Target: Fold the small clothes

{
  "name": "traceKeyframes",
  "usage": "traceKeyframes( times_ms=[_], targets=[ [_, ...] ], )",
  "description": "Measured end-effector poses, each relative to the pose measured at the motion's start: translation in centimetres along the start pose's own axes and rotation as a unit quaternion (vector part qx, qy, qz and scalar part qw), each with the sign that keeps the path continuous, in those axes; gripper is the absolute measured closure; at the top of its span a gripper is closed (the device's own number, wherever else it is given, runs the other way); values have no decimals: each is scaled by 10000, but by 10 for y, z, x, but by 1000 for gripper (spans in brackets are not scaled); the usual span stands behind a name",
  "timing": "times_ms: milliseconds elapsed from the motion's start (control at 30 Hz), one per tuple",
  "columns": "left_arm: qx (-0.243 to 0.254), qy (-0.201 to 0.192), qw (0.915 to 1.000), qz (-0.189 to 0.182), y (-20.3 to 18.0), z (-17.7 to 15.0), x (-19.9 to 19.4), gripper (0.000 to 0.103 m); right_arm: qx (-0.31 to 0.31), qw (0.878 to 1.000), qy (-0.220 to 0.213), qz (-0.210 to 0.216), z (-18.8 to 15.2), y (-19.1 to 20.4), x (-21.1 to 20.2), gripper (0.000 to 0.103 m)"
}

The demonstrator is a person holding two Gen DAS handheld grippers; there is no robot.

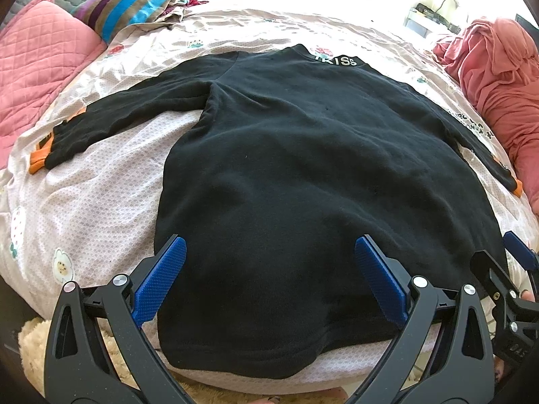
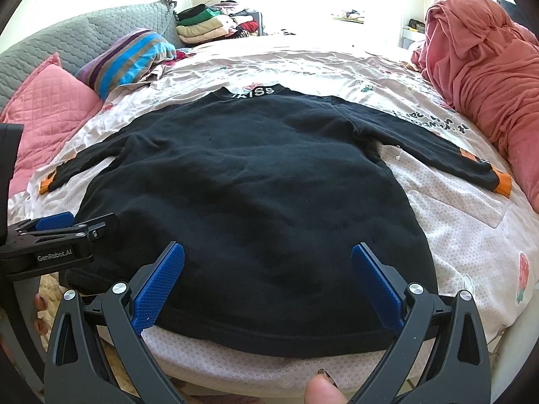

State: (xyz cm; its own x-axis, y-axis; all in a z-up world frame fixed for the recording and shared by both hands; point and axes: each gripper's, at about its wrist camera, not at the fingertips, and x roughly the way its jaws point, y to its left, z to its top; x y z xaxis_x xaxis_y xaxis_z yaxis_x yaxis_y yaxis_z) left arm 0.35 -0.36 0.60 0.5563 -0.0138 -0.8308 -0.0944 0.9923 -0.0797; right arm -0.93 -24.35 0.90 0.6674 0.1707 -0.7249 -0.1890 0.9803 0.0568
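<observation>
You've got the black sweatshirt (image 1: 303, 175) laid out flat, back side up, on the patterned bedspread (image 1: 94, 208), neck end at 12 o'clock and hem hanging toward you at 6. Both sleeves are spread out wide: one runs out to about 9 o'clock with its orange cuff (image 1: 39, 161) at the tip, the other goes to 3 o'clock and ends in an orange cuff (image 2: 502, 183) too.

Your left gripper (image 1: 269, 282) has its blue pads (image 1: 161, 282) wide apart, sitting over the hem area with nothing pinched between them. Same deal with your right gripper (image 2: 267, 284): spread open above the hem, holding nothing. From the right wrist view you can see the left one off at 9 o'clock by the sweatshirt's left edge.

Around the bed: pink quilted pillow (image 2: 47, 107) and a striped pillow (image 2: 131, 57) at 10 to 11 o'clock, a stack of folded clothes (image 2: 205, 25) behind them near 12, and a heap of pink fabric (image 2: 488, 77) at 2 to 3 o'clock.
</observation>
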Motion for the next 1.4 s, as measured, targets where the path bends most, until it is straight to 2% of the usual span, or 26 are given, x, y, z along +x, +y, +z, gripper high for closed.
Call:
traceKeyframes(
  times_ms=[267, 767, 1067, 1400],
  targets=[
    [-8, 73, 10000, -54, -3, 22, 1, 9, 134, 9999, 15, 38, 14, -6, 9, 4],
    [39, 295, 9990, -329, -20, 87, 17, 9, 524, 9986, 5, -59, 50, -35, 26, 4],
    [121, 107, 9997, -185, -38, 126, 27, 9, 893, 9958, 22, -173, 74, -67, 40, 4],
    [211, 245, 9990, -323, -58, 151, 56, 9, 1484, 9883, -90, -350, 94, -122, 47, 4]
  ],
)
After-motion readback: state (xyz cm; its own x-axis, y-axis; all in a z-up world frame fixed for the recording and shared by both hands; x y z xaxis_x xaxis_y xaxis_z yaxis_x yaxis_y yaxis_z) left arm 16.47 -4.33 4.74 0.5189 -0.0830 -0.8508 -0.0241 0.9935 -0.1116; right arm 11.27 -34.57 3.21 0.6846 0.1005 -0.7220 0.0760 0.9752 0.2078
